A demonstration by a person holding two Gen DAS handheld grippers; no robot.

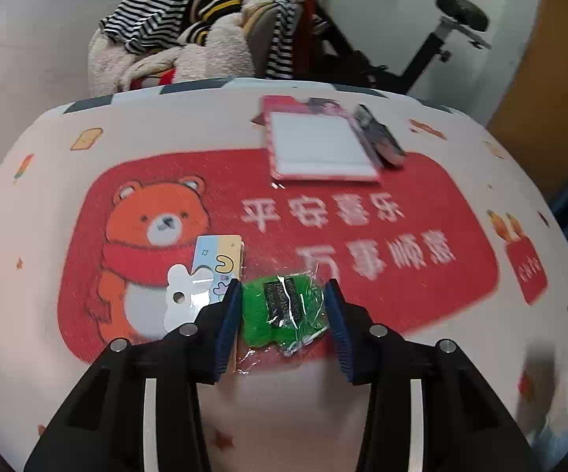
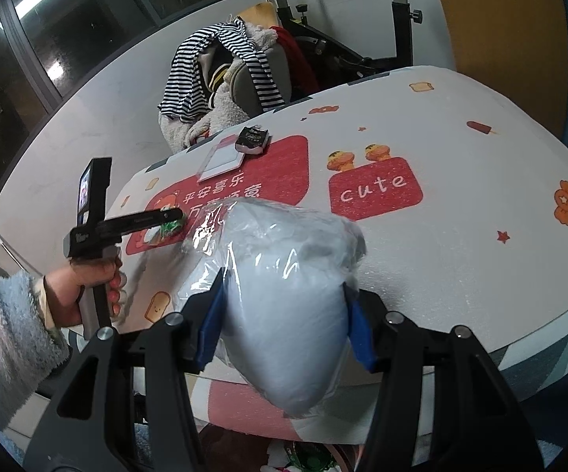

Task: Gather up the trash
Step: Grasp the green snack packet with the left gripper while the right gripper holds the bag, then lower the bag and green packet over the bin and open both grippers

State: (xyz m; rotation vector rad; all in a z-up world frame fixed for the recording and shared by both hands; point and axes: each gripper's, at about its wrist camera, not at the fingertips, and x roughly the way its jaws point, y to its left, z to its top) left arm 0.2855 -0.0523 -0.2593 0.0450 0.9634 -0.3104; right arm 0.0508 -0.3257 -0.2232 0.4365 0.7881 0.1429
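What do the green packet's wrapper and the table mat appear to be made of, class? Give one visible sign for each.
Green packet: its wrapper looks like thin clear plastic film, glossy; it crinkles and throws white glints. What is inside cannot be told.
Table mat: probably a printed fabric or soft mat, matt; no glare, and the print looks slightly grainy.

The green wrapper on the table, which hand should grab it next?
Left. The left gripper already has its open jaws either side of the green wrapper. The right gripper is busy holding the plastic bag.
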